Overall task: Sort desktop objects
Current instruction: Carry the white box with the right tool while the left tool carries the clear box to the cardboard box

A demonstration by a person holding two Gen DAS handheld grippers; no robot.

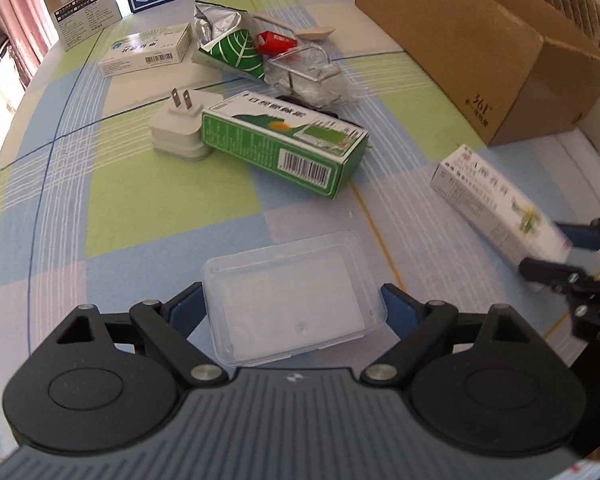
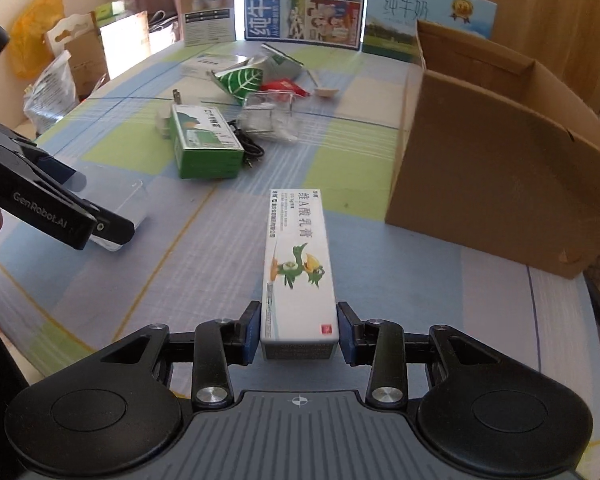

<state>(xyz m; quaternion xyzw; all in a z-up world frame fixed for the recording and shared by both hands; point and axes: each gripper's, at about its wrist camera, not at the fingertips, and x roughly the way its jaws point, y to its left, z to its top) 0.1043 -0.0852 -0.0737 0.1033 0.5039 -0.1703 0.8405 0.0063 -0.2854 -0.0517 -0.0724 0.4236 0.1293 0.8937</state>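
My left gripper [image 1: 292, 308] is shut on a clear plastic lidded box [image 1: 288, 276], its blue pads against the box's two short sides. From the right wrist view, the left gripper [image 2: 100, 204] carries the clear box [image 2: 130, 200] just above the checked tablecloth. My right gripper [image 2: 298, 334] is shut on the near end of a long white ointment carton [image 2: 298, 256] with a green dragon print, which sticks straight forward. In the left wrist view that carton [image 1: 496, 200] hangs blurred at the right edge in the right gripper [image 1: 560, 250].
An open brown cardboard box [image 2: 500, 152] stands at the right. Mid-table lie a green carton [image 1: 288, 144], a white plug adapter [image 1: 178, 128], a leaf-print foil pouch [image 1: 232, 44], a clear wire-framed holder [image 1: 304, 72] and a white medicine box [image 1: 148, 50]. Milk cartons [image 2: 304, 0] line the far edge.
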